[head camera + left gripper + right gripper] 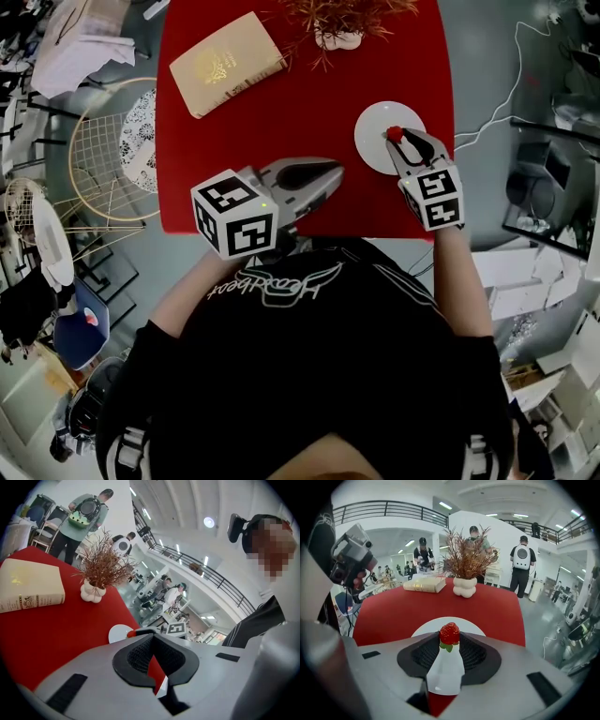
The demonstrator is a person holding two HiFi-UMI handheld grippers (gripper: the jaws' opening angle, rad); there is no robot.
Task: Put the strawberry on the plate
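Observation:
A red strawberry (395, 133) (449, 633) with green leaves is pinched at the tip of my right gripper (399, 141) (449, 638), which is shut on it. The berry hangs just over the near edge of the round white plate (373, 141) (423, 629) on the red table (281, 131). My left gripper (328, 175) (152, 644) hovers low over the table's front edge, left of the plate, with its jaws together and nothing between them. In the left gripper view the plate (118, 633) shows just beyond the jaws.
A tan book (225, 64) (28, 590) lies at the table's far left. A dried plant in a white pot (337, 37) (464, 587) stands at the far middle. A wire chair (103, 159) is left of the table, and several people stand beyond it.

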